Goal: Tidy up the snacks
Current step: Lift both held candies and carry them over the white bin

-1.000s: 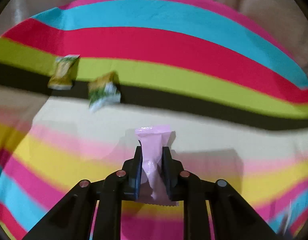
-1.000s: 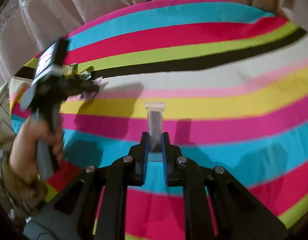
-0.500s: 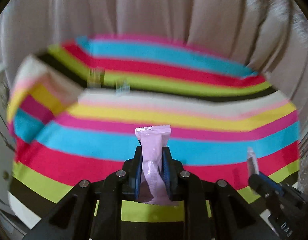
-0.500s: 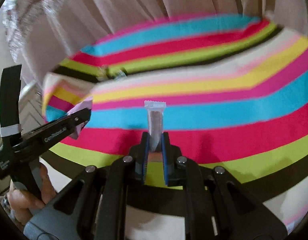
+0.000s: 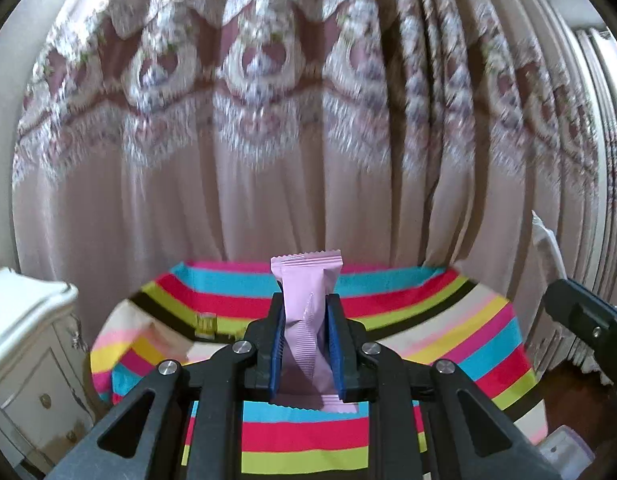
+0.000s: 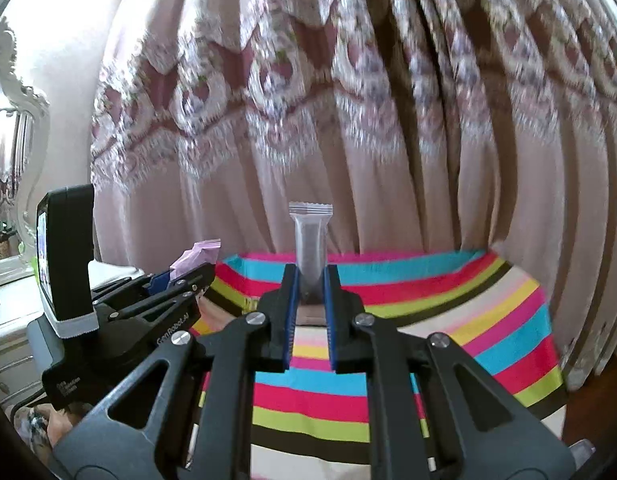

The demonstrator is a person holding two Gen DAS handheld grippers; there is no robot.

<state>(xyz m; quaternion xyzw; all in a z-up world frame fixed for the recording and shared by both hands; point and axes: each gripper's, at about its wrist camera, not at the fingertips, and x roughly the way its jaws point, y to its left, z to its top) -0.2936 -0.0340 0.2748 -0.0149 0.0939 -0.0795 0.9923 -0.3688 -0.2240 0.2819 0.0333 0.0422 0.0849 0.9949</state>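
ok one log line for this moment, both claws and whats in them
left claw: shut on pink snack packet | right claw: shut on clear snack packet | both held above striped cloth | facing curtain

pink packet (image 5: 306,312) upright, twisted, pinched mid-body; clear packet (image 6: 310,248) upright, dark inside; small yellow snack (image 5: 205,325), blurry, on stripes.

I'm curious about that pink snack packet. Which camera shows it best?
The left wrist view: the pink snack packet stands centred and whole, pinched in the left gripper. The right wrist view shows only its crumpled top from the side.
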